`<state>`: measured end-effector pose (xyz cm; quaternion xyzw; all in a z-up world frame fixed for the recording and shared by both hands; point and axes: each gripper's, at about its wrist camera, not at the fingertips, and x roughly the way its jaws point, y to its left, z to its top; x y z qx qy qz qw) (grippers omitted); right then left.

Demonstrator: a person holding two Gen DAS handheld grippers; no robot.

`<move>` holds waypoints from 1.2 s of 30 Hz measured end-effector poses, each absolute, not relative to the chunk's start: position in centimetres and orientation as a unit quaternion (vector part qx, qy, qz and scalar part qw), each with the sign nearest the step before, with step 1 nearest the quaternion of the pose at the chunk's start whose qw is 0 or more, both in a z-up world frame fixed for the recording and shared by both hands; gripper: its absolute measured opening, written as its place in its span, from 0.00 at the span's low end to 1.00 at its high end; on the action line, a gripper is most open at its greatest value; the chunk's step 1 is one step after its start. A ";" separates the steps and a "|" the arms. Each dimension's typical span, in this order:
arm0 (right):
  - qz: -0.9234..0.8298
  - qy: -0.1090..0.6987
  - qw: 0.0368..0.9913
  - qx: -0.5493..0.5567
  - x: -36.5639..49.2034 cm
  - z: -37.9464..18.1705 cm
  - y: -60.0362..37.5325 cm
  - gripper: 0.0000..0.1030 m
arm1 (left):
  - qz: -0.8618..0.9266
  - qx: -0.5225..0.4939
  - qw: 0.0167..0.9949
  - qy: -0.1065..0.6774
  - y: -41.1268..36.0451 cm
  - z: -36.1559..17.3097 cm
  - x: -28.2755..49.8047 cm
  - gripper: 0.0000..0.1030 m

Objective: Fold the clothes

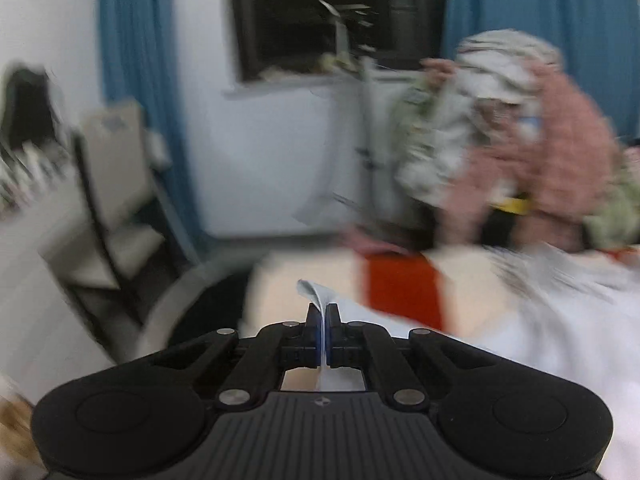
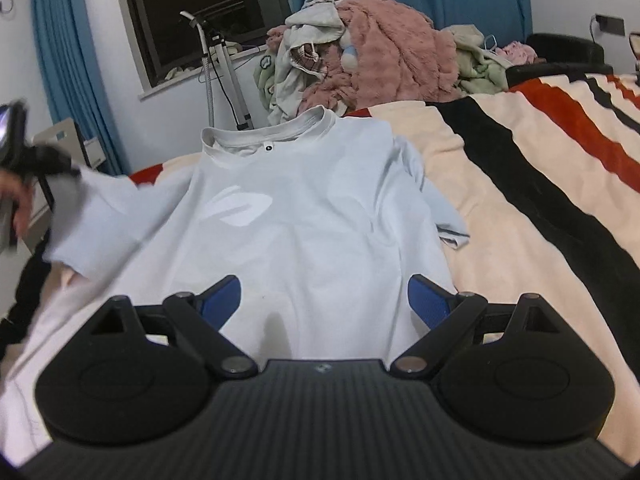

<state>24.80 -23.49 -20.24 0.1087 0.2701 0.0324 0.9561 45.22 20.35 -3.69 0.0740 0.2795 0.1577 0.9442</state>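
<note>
Here the pale blue T-shirt [image 2: 304, 216] lay face up on the striped blanket [image 2: 520, 184] of the bed, collar toward the window [image 2: 192, 12]. The left claw [image 1: 323, 316] was pinched tight on an edge of the shirt's fabric; in the right wrist view it showed at the far left [image 2: 44, 160], lifting the sleeve. The right claw [image 2: 326, 300] stood wide, empty, over the shirt's lower part. A heap of clothes [image 2: 360, 48] sat beyond the collar. Left view blurred.
</note>
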 end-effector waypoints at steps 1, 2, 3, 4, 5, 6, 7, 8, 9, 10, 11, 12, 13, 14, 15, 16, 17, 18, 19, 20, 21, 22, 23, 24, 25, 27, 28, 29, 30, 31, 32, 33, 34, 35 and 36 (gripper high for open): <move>0.031 0.269 0.957 0.101 25.0 -20.4 -23.3 0.89 | 0.182 0.087 0.940 0.277 20.9 -3.5 47.0 0.02; 0.030 0.268 0.958 0.094 25.3 -20.4 -23.1 0.89 | 0.201 0.091 0.934 0.280 21.3 -3.8 48.4 0.02; 0.030 0.267 0.959 0.088 25.5 -20.5 -22.9 0.89 | 0.218 0.093 0.929 0.286 21.8 -4.1 49.8 0.02; 0.029 0.266 0.960 0.083 25.7 -20.6 -22.8 0.89 | 0.235 0.098 0.922 0.291 22.2 -4.8 51.1 0.02; 0.028 0.262 0.961 0.080 25.8 -20.6 -22.7 0.89 | 0.246 0.097 0.917 0.299 22.4 -5.7 52.0 0.02; 0.028 0.259 0.962 0.077 25.9 -20.6 -22.7 0.89 | 0.255 0.094 0.912 0.308 22.5 -6.5 52.8 0.02; 0.028 0.256 0.963 0.074 26.0 -20.6 -22.7 0.89 | 0.254 0.088 0.911 0.312 22.6 -7.5 53.3 0.02; 0.027 0.253 0.965 0.071 26.1 -20.6 -22.6 0.89 | 0.254 0.084 0.911 0.313 22.5 -8.2 53.4 0.02; 0.027 0.249 0.966 0.068 26.3 -20.6 -22.6 0.89 | 0.254 0.080 0.911 0.314 22.4 -8.8 53.4 0.03; 0.026 0.246 0.967 0.065 26.4 -20.6 -22.5 0.89 | 0.255 0.077 0.911 0.315 22.3 -9.4 53.4 0.04; 0.026 0.243 0.968 0.062 26.5 -20.7 -22.5 0.89 | 0.244 0.064 0.915 0.315 22.3 -9.5 53.1 0.08; 0.026 0.240 0.969 0.060 26.6 -20.7 -22.5 0.89 | 0.231 0.049 0.919 0.316 22.3 -9.6 52.8 0.13; 0.025 0.236 0.970 0.057 26.7 -20.7 -22.4 0.89 | 0.224 0.044 0.923 0.310 22.2 -9.2 52.1 0.15; 0.025 0.233 0.971 0.054 26.8 -20.7 -22.4 0.89 | 0.219 0.042 0.927 0.302 22.1 -8.8 51.3 0.23; 0.025 0.231 0.971 0.053 26.8 -20.7 -22.4 0.89 | 0.208 0.035 0.931 0.298 21.6 -8.2 50.4 0.36; 0.026 0.231 0.971 0.053 26.8 -20.7 -22.4 0.89 | 0.195 0.027 0.936 0.293 21.0 -7.4 49.3 0.40; 0.027 0.228 0.972 0.054 26.7 -20.6 -22.4 0.89 | 0.181 0.019 0.940 0.289 20.4 -6.7 48.3 0.44; 0.027 0.226 0.972 0.054 26.6 -20.5 -22.4 0.89 | 0.168 0.011 0.944 0.285 19.8 -6.0 47.3 0.46; 0.027 0.223 0.973 0.053 26.5 -20.4 -22.4 0.89 | 0.155 0.007 0.947 0.281 19.0 -5.2 45.9 0.47; 0.026 0.218 0.974 0.050 26.3 -20.2 -22.4 0.89 | 0.142 0.004 0.950 0.278 18.1 -4.4 44.5 0.51; 0.025 0.214 0.975 0.048 26.1 -20.0 -22.4 0.89 | 0.132 -0.003 0.953 0.274 17.2 -3.6 42.8 0.55; 0.026 0.211 0.976 0.048 25.8 -19.8 -22.5 0.89 | 0.122 -0.009 0.955 0.270 16.3 -2.8 41.1 0.56; 0.026 0.208 0.977 0.049 25.5 -19.5 -22.7 0.89 | 0.111 -0.013 0.958 0.266 15.1 -2.2 39.3 0.58; 0.026 0.205 0.977 0.050 25.2 -19.3 -22.9 0.89 | 0.098 -0.016 0.960 0.262 13.9 -1.6 37.4 0.62; 0.026 0.202 0.978 0.051 24.8 -19.1 -23.1 0.89 | 0.086 -0.019 0.962 0.258 12.7 -1.1 35.5 0.65; 0.027 0.197 0.979 0.053 24.1 -18.6 -23.6 0.89 | 0.066 -0.016 0.964 0.258 10.4 -0.5 31.6 0.74; 0.028 0.193 0.979 0.056 23.6 -18.3 -23.9 0.89 | 0.056 -0.017 0.965 0.257 9.1 -0.3 29.3 0.74; 0.029 0.190 0.980 0.058 23.1 -17.9 -24.2 0.89 | 0.044 -0.021 0.965 0.257 8.0 -0.4 27.2 0.74; 0.030 0.187 0.980 0.061 22.6 -17.6 -24.5 0.89 | 0.035 -0.026 0.965 0.258 7.1 -0.6 25.1 0.77; 0.030 0.184 0.980 0.063 22.1 -17.3 -24.8 0.89 | 0.026 -0.032 0.965 0.260 6.2 -0.9 23.1 0.78; 0.028 0.182 0.981 0.066 21.7 -17.0 -25.0 0.89 | 0.017 -0.037 0.964 0.262 5.3 -1.2 21.0 0.79; 0.025 0.181 0.981 0.069 21.1 -16.7 -25.2 0.89 | 0.008 -0.042 0.964 0.264 4.5 -1.5 19.0 0.79; 0.022 0.179 0.981 0.072 20.5 -16.4 -25.5 0.89 | 0.005 -0.045 0.964 0.264 3.8 -2.2 17.2 0.79; 0.020 0.177 0.981 0.074 19.8 -16.1 -25.7 0.89 | 0.003 -0.048 0.964 0.263 3.1 -2.9 15.4 0.81; 0.019 0.177 0.981 0.076 19.2 -15.8 -25.8 0.89 | 0.001 -0.051 0.964 0.262 2.5 -3.6 13.6 0.82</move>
